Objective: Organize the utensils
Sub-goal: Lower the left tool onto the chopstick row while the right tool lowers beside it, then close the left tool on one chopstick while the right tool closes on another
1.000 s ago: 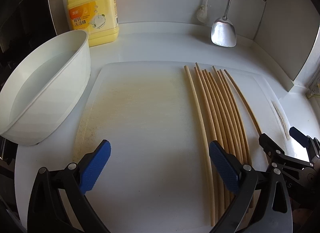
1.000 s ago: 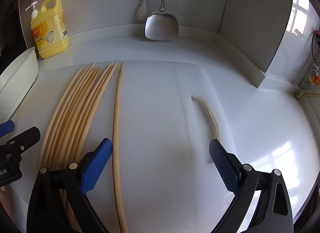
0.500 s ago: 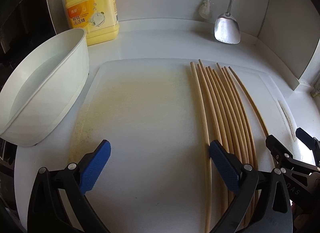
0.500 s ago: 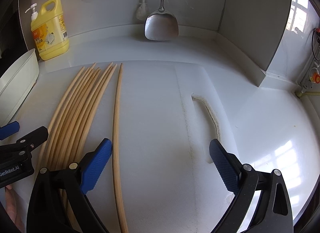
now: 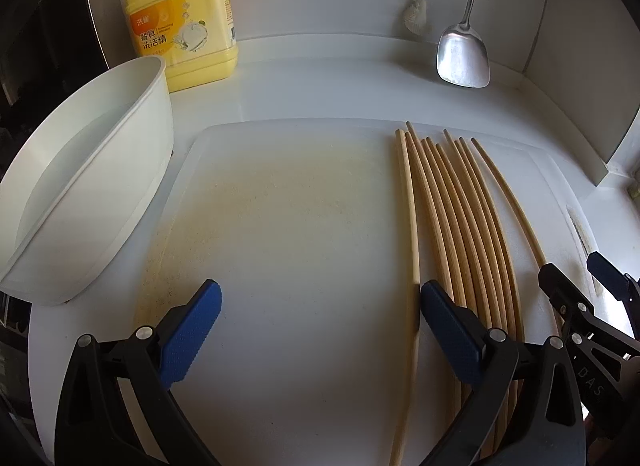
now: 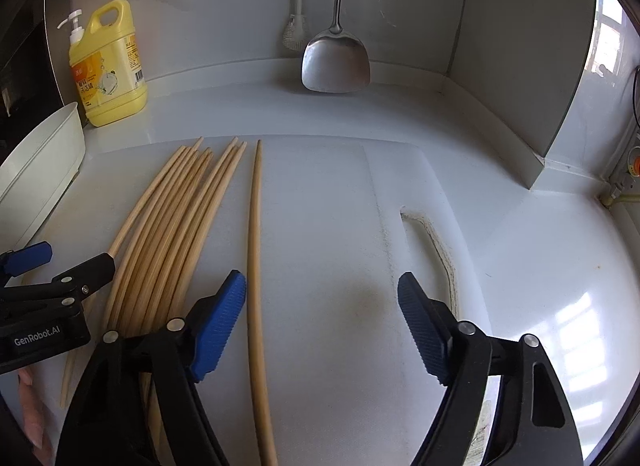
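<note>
Right tongs point(image 6: 322, 326) are closing on nothing yet, the lone chopstick point(image 6: 253, 266) lying just inside the left pad; left tongs point(image 5: 320, 330) stand spread beside the chopstick bundle point(image 5: 460, 225) on the cutting board point(image 5: 288, 205). Likely gathering the stray: pinch it squarely, then carry it to the bundle.

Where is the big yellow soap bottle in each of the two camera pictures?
Left wrist view: the yellow soap bottle stands top left, at the back wall, just behind the white tub.
Right wrist view: the bottle stands at the far left, again behind the tub.
Shared landmark: the metal spatula hanging on the back wall.
</note>
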`<act>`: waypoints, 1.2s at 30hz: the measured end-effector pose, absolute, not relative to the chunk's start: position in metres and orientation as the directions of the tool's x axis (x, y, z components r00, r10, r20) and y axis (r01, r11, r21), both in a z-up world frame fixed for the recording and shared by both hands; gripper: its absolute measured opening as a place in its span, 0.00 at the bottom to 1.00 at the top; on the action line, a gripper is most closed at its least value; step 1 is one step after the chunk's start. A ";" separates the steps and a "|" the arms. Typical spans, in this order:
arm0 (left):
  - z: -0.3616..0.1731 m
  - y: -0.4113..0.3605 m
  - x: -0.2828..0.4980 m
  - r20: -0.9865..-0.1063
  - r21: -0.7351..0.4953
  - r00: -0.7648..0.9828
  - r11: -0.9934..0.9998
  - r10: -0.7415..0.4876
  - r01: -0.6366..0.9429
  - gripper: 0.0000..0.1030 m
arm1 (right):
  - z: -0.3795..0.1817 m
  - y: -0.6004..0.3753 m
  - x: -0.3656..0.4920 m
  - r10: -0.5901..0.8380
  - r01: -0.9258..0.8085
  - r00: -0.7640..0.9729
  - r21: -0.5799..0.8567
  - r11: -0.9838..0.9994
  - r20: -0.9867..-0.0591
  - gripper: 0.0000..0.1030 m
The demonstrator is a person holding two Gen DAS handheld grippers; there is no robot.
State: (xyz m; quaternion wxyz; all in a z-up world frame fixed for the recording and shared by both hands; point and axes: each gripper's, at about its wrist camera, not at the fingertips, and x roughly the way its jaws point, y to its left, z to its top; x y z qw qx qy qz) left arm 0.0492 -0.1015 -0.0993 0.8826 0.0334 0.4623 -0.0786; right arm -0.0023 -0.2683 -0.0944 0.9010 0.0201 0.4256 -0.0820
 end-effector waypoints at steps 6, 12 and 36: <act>-0.096 -0.111 0.042 -0.795 -0.009 0.593 0.980 -0.129 0.201 0.72 | -0.095 -0.262 -0.002 -0.109 0.119 0.647 -0.042 0.992 -0.755 0.57; -0.092 -0.126 0.038 -0.779 -0.002 0.605 0.967 -0.162 0.255 0.34 | -0.095 -0.252 -0.001 -0.064 0.052 0.663 -0.039 0.998 -0.746 0.31; -0.043 -0.097 0.013 -0.804 -0.126 0.543 0.962 -0.242 0.243 0.07 | -0.061 -0.247 -0.019 0.079 0.021 0.647 0.121 0.992 -0.758 0.06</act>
